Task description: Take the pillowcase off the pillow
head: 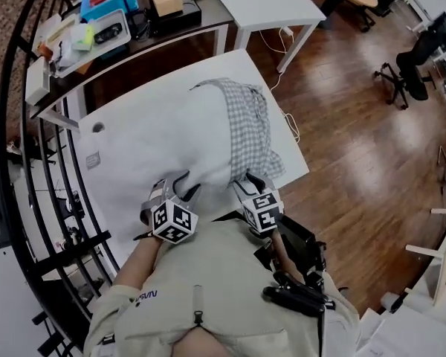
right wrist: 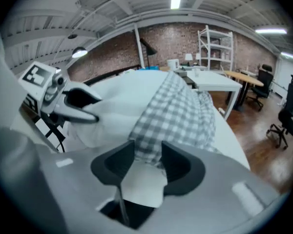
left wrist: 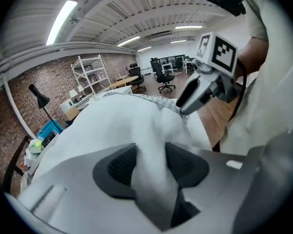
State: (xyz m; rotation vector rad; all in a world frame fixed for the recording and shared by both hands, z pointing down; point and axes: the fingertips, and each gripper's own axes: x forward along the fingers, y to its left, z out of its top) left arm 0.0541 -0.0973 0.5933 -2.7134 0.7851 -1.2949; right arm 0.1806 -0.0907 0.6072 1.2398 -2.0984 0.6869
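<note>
I see left gripper (left wrist: pixel 151 161) wide open, white pillow (left wrist: pixel 122 123) bunched between its jaws; right gripper (right wrist: pixel 148 158) open too, checked pillowcase (right wrist: pixel 178 116) edge between its jaws, unclamped

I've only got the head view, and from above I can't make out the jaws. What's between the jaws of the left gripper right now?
Observer: On the left gripper the jaws stand apart, with a fold of the white pillow between them.
Operator: And the right one?
Observer: The right gripper also has its jaws apart, and the near edge of the checked pillowcase lies between them.
</note>
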